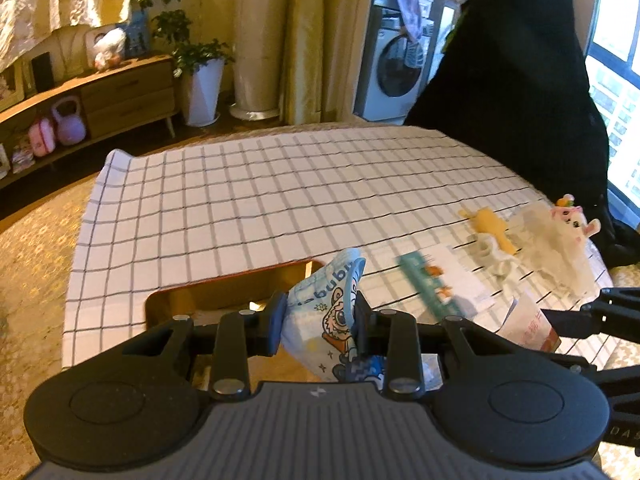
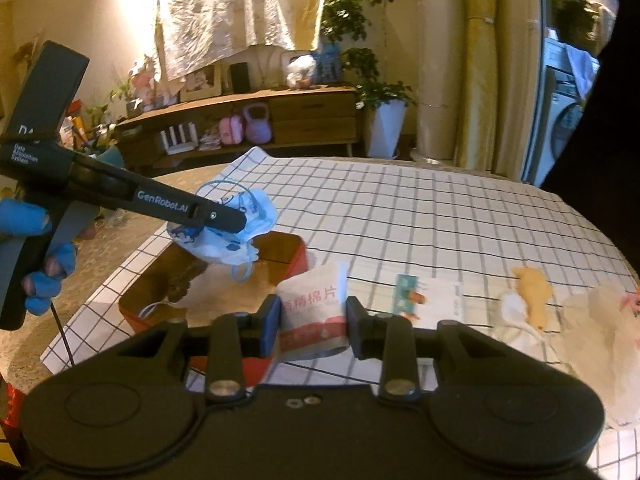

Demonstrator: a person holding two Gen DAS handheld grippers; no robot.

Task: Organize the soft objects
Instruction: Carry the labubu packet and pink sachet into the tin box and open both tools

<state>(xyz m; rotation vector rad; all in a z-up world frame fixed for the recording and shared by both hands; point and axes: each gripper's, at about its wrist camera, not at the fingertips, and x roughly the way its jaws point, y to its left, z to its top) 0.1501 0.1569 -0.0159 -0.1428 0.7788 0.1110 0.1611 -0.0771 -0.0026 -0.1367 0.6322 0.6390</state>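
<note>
The left gripper (image 1: 320,320) is clamped on a blue printed pouch (image 1: 324,312), held above the red tray (image 2: 296,254). The right gripper (image 2: 312,326) pinches a white-and-red packet (image 2: 314,312) just beside that tray's near corner. Right of the tray, on the checked cloth (image 2: 400,208), lie what look like a yellow plush (image 2: 534,294) and a white fluffy toy (image 1: 556,248), though they are blurred.

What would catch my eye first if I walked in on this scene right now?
Probably the two black tongs, each pinching something soft: the left tongs grip a blue cartoon-printed pouch over a red tray at the near left of the checked tablecloth, while the right tongs squeeze a white packet with red lettering. Next, the fluffy white toy and yellow toy lying at the cloth's right side.
</note>
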